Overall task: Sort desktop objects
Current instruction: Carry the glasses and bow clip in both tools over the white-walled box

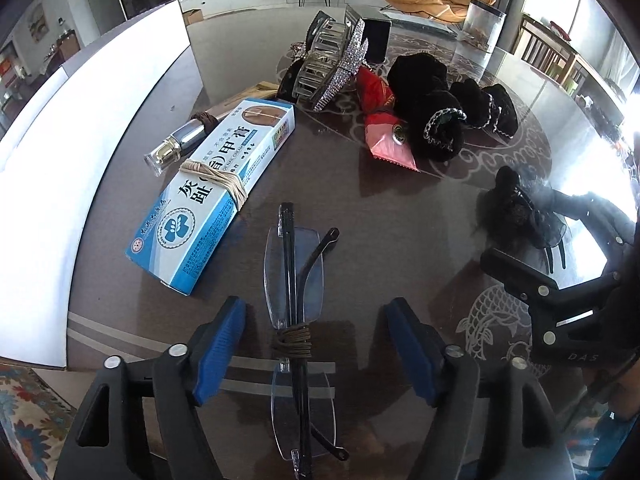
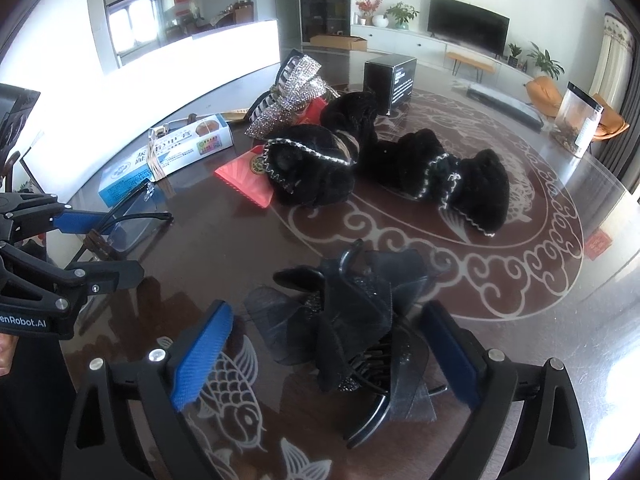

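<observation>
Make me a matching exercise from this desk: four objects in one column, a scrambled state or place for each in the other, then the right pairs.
Objects
1. folded glasses
2. blue-and-white box
3. black mesh hair clip
4. red packet

States or places
A. partly tucked under the black furry hair pieces
B. between the open pads of the right hand-held gripper
C. bound with brown cord, between the open pads of the left hand-held gripper
D. tied round with beige string

Pairs: 1-C, 2-D, 3-B, 4-A
</observation>
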The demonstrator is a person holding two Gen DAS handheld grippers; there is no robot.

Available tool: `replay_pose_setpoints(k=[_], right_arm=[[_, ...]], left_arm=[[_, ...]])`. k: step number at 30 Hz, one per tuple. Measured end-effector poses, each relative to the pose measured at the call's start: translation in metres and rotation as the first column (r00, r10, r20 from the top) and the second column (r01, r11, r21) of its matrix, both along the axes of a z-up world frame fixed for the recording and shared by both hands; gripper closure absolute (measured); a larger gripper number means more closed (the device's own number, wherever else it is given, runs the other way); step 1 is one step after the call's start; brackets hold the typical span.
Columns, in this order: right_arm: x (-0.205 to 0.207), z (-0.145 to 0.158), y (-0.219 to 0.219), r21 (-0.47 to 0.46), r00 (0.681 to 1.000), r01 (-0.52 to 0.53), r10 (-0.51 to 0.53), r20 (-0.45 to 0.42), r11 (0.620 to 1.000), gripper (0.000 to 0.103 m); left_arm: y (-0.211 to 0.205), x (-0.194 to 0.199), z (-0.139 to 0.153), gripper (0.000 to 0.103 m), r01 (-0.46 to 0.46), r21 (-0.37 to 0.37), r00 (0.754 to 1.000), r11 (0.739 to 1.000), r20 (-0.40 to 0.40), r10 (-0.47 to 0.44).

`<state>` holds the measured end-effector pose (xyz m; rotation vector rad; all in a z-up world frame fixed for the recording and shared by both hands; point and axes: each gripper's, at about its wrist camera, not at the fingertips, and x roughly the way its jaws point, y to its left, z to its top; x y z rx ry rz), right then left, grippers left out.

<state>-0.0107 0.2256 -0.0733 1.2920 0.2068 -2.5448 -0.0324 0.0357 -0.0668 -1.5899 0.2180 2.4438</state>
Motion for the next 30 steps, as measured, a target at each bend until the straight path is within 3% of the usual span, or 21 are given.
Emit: replay_pose_setpoints(k=[7, 17, 19, 30], right_arm=[[0.001, 0.000, 0.000, 0.002, 1.000, 0.002, -0.002, 0.003, 1.000, 0.004], [0.000, 0.000, 0.000, 0.007, 1.000, 0.010, -0.010, 0.004, 1.000, 0.004], [0.000, 0.000, 0.001, 0.008, 1.000, 0.013, -0.013, 0.006, 1.000, 0.003], [-0.001, 0.000, 0.002, 0.009, 1.000, 0.017, -0.017, 0.008, 1.000, 0.002]], left_arm=[[-0.007, -0.002, -0.002, 0.015, -0.036, -0.002, 0.999, 0.999, 0.013, 0.036], [-0.010, -0.002, -0.002, 0.010, -0.038, -0.007, 0.999, 0.999, 0.019, 0.039], [-0.010, -0.002, -0.004, 0.000, -0.035, -0.010, 0.999, 0.999, 0.035, 0.035], [-0.012, 0.000, -0.002, 0.000, -0.037, -0.011, 0.998, 0.999, 0.050, 0.038]])
